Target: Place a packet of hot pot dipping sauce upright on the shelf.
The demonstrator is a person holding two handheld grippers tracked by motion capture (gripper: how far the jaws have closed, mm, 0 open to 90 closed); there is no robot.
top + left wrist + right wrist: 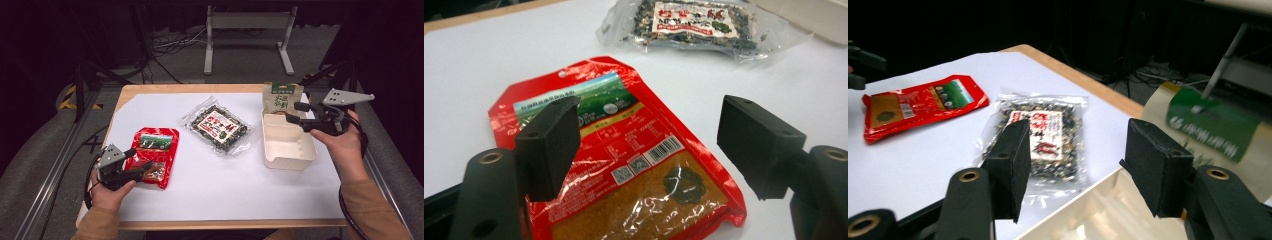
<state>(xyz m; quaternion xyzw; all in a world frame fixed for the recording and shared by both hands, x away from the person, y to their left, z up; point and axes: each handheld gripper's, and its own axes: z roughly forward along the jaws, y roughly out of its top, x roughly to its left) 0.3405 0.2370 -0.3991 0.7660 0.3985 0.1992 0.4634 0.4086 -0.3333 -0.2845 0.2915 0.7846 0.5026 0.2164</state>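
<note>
Approach step: left tongs (644, 150) released over red pouch (624, 165), right tongs (1075, 165) released above box (285, 140); next, close on pouch edge.

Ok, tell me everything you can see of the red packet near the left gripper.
The red packet is a flat, glossy plastic pouch lying on the white table cover. It has a green landscape picture, printed text, a barcode, and a clear window showing brownish contents. The left gripper hangs open over its lower end; contact cannot be told. It lies apart from the clear packet.
</note>
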